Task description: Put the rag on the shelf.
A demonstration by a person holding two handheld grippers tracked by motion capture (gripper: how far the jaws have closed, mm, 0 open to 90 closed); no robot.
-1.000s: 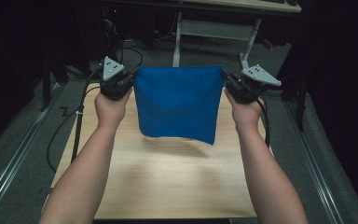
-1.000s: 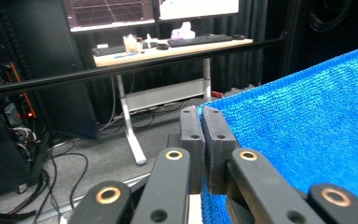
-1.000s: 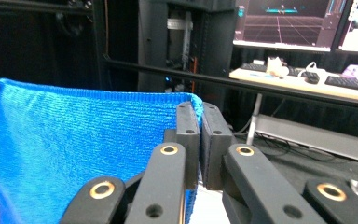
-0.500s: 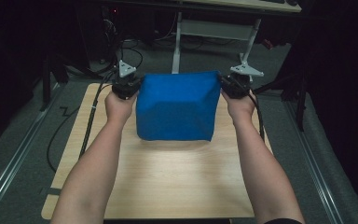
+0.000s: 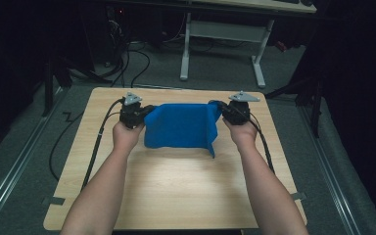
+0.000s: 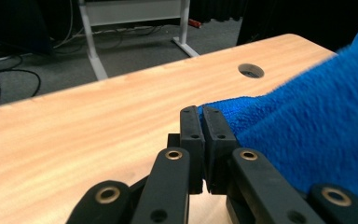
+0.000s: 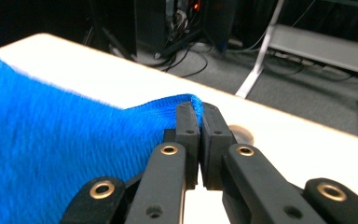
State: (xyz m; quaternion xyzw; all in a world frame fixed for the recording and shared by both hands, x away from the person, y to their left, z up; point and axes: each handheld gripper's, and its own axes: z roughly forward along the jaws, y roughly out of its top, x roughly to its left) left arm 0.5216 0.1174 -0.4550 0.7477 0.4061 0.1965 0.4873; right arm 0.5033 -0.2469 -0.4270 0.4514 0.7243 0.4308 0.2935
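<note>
Toward the far left corner of the wooden table [image 5: 176, 196], the left gripper [image 5: 133, 113] has its jaws pressed together on one corner of the blue cloth [image 5: 181, 126], the pinch plain in the left gripper view [image 6: 202, 122]. The cloth spans between the two grippers over the far middle of the table, its lower edge resting on the wood and its right side folding down near the right hand [image 5: 241, 131]. Toward the far right corner, the right gripper [image 5: 235, 111] likewise has its jaws clamped on the cloth's other corner [image 7: 192, 106].
</note>
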